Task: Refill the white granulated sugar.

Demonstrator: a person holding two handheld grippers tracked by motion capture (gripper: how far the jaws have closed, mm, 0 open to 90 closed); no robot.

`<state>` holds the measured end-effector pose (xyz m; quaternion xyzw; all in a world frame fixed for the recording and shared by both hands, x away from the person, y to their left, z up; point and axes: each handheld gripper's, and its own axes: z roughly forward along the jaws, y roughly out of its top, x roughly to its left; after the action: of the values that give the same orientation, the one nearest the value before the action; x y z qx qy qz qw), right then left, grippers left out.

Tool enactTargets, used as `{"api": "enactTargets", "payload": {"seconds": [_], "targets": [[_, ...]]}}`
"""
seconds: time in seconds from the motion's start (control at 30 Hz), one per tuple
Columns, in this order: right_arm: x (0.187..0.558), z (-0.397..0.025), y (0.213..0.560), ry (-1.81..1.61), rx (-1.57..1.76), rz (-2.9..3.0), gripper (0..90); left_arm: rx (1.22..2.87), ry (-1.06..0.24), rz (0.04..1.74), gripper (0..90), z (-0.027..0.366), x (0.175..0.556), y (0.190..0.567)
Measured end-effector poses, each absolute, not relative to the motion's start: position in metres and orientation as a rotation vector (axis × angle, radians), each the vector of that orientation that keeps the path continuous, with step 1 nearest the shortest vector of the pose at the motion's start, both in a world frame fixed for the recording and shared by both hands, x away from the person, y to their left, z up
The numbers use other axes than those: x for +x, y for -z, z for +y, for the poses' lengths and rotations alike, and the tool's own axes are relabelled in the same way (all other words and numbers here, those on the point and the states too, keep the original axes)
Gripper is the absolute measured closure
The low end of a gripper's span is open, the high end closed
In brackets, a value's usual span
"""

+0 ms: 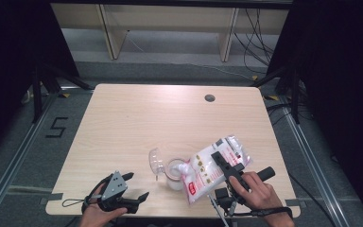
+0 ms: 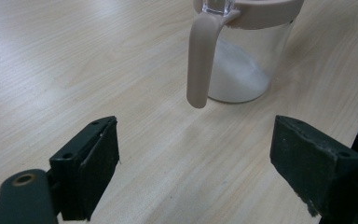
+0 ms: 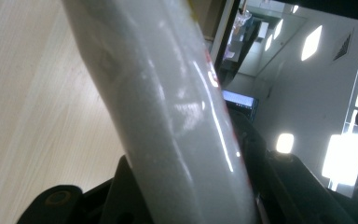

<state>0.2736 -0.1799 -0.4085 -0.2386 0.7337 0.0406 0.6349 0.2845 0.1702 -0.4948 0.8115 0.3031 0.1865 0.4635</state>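
Pouring step: right gripper [image 1: 227, 169] clamps the bag [image 1: 216, 166] tilted over the jar [image 1: 175, 174]; left gripper [image 1: 133, 191] idle, released; next, tip further.

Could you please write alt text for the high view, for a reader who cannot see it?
The right claw holds a white bag tilted over an open jar on a wooden table. The left claw rests open near the table's front edge.
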Motion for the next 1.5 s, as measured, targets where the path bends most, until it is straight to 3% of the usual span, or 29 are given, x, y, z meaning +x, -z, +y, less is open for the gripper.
{"api": "enactTargets", "payload": {"seconds": [1.5], "targets": [[0.276,-0.184,0.407,-0.101,-0.552,1.683,68.4,1.984,-0.455,0.764,15.3,0.170,0.284,0.495]]}}
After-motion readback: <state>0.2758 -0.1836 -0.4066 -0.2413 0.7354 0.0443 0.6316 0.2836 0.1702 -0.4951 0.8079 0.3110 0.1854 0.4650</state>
